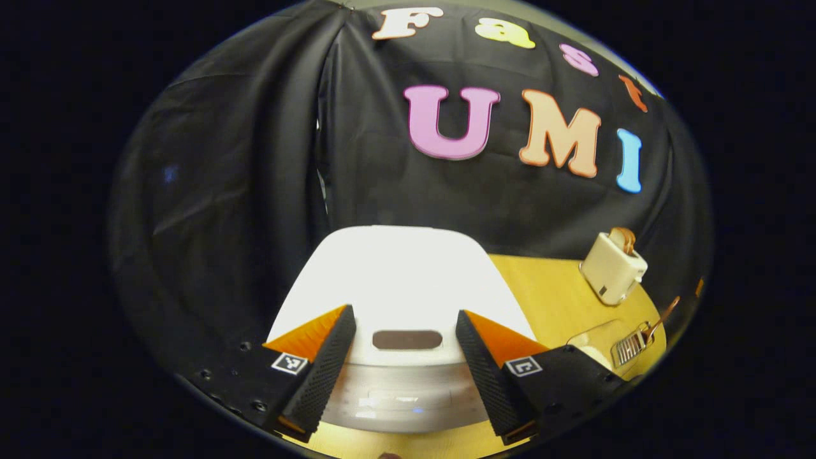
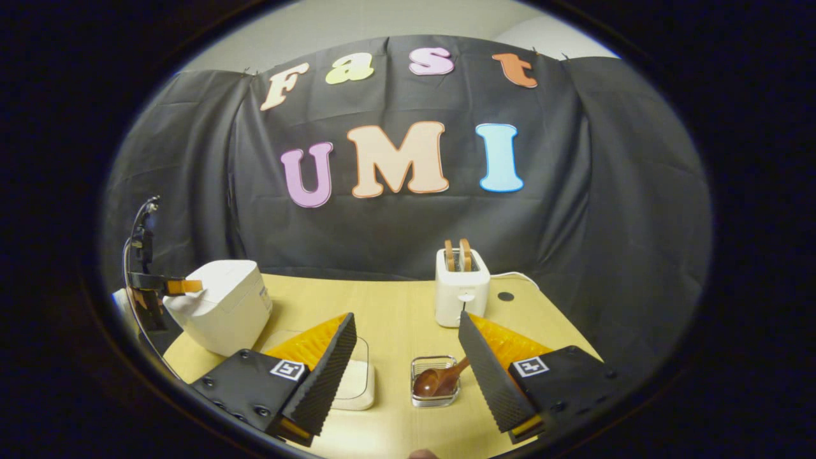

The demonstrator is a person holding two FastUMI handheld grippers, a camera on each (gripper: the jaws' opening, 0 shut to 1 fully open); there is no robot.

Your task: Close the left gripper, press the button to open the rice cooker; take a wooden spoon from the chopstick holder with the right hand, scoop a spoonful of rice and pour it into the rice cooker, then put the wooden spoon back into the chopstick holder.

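- Left claw [image 1: 406,338] is spread wide, fingers on either side of the rice cooker [image 1: 401,287], hanging just above its front edge and not touching it as far as I can tell.
- The cooker's lid is down. The dark oval button [image 1: 407,340] sits right between the two fingers [image 1: 322,376] in the left gripper view.
- From the right gripper view you can see that same cooker [image 2: 223,312] at the far left of the wooden tabletop [image 2: 395,319], with the left claw [image 2: 182,287] poking in over its top front corner.
- Right claw [image 2: 406,370] is also wide, holding nothing, hovering over the near part of the tabletop.
- The wooden spoon [image 2: 440,379] lies in a small wire chopstick holder [image 2: 435,381], bowl end facing the camera, handle running off toward the right finger [image 2: 488,376]. The holder sits between the two fingers in that view.
- A clear-lidded container [image 2: 354,376] with something pale in it sits just left of the holder, partly behind the left finger. Probably the rice, can't really tell.
- A white toaster [image 2: 462,290] with two slices of toast [image 2: 458,255] stands further back, well apart from the cooker.
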